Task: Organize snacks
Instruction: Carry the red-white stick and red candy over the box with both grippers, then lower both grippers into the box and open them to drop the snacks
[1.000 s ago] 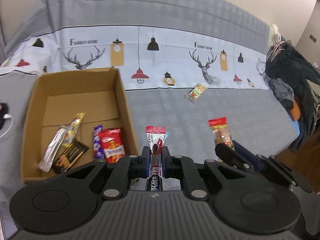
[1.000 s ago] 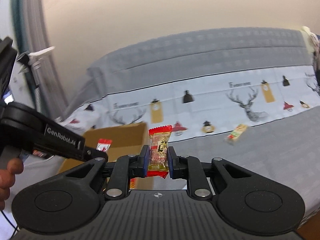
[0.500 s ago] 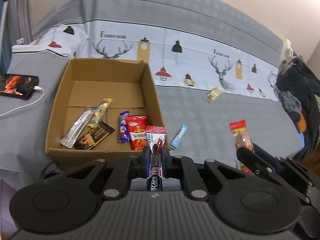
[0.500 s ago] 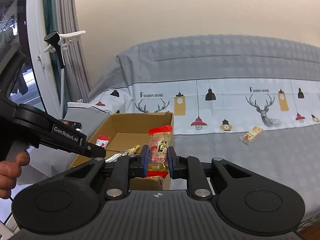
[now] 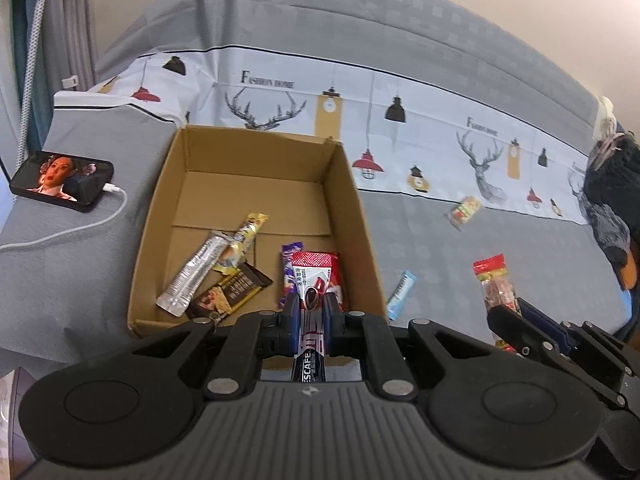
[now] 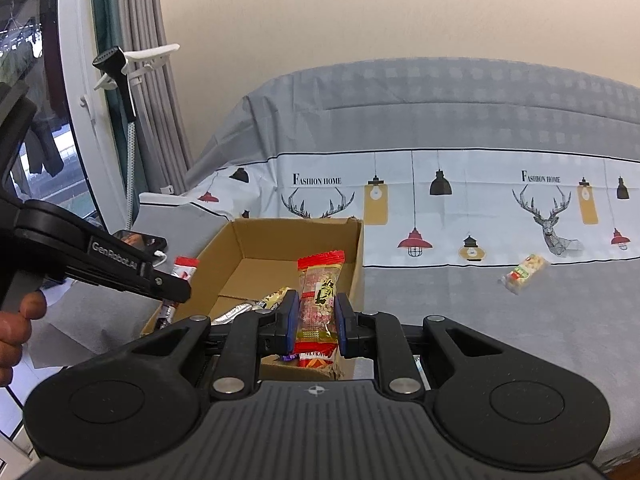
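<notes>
My left gripper (image 5: pixel 309 307) is shut on a red and white coffee stick sachet (image 5: pixel 311 276), held over the near right corner of an open cardboard box (image 5: pixel 256 148). Inside the box lie a silver stick (image 5: pixel 196 272), a yellow stick (image 5: pixel 244 240), a dark chocolate bar (image 5: pixel 232 292) and a purple wrapper (image 5: pixel 289 268). My right gripper (image 6: pixel 316 312) is shut on a red-ended clear snack bar (image 6: pixel 320 292), just short of the box (image 6: pixel 280 240). In the left wrist view that bar (image 5: pixel 494 284) shows at the right. A blue packet (image 5: pixel 400 294) and a green-labelled bar (image 5: pixel 464 210) lie on the grey bed cover.
A phone (image 5: pixel 60 180) with a white cable plays on the grey pillow left of the box. Dark clothes (image 5: pixel 612 200) pile at the right edge. Curtains and a window frame (image 6: pixel 100 120) stand at the left. A hand (image 6: pixel 16 320) holds the left gripper's handle.
Both grippers have swung left toward the box with their snacks still held. The box now sits straight ahead of the left gripper, and the phone has come into view.
</notes>
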`<state>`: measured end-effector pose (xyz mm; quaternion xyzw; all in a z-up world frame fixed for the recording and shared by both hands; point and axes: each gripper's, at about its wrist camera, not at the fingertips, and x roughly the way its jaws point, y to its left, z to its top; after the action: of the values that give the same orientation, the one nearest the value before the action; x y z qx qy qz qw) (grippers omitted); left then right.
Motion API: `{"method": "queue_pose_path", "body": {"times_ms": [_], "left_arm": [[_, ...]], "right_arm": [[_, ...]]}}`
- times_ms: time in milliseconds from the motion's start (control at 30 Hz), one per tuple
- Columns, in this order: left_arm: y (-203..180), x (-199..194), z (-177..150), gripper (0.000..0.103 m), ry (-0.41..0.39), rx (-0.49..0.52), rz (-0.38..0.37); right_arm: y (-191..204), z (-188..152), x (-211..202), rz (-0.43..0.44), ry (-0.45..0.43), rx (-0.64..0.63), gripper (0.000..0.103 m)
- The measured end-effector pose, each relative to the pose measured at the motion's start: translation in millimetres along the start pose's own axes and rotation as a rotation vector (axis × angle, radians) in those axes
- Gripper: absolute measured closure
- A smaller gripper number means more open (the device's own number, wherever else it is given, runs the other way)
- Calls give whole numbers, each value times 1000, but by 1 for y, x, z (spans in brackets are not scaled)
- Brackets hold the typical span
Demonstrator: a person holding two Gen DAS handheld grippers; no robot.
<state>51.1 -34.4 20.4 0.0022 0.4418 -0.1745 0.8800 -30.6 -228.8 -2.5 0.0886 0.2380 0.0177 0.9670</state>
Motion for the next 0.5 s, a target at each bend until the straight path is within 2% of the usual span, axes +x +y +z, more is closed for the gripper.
{"method": "queue_pose_path", "body": {"times_ms": [500], "left_arm": [[34,56,34,90,52,-40,46]], "right_arm": [[6,14,75,27,87,-17,83]]}}
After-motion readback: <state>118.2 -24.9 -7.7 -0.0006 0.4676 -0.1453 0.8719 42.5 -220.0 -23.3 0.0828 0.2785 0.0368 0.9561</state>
